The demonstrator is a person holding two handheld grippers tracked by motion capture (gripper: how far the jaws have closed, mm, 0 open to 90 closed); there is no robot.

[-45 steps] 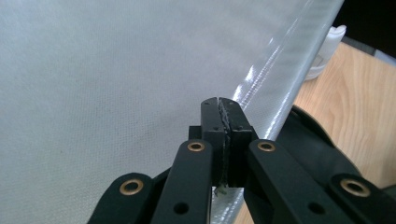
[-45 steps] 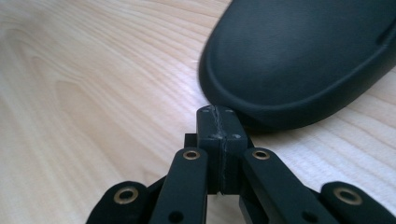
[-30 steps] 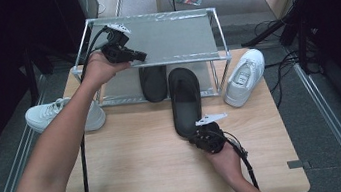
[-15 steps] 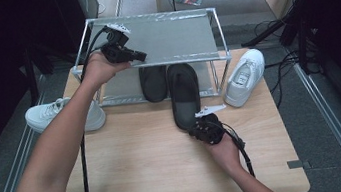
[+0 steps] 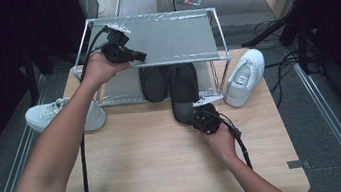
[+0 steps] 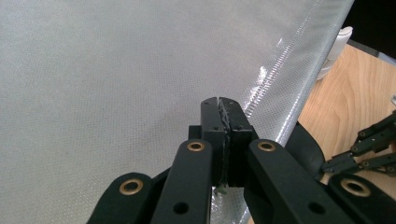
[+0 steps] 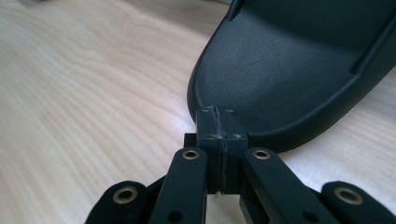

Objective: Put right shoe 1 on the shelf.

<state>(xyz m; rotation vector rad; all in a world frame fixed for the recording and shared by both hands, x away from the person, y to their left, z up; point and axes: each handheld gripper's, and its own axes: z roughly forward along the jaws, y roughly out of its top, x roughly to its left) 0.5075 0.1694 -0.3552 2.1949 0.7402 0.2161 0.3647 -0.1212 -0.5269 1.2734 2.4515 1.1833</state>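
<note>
right gripper (image 7: 218, 122), jaws together, is nosed against the heel of the black shoe (image 5: 183, 91) half under the rack (image 5: 203, 57) ahead of it. push straight and low so it doesn't skew. left gripper (image 5: 138, 56), also closed, steadies the rack top.

no readable text, labels, brands or numbers on anything

White sneakers (image 5: 244, 77) (image 5: 57, 115), perhaps paired, flanking rack (image 5: 171, 40)

2 slippers (image 5: 184, 91) under rack (image 5: 173, 40); sneakers (image 5: 244, 76) either side.
</note>
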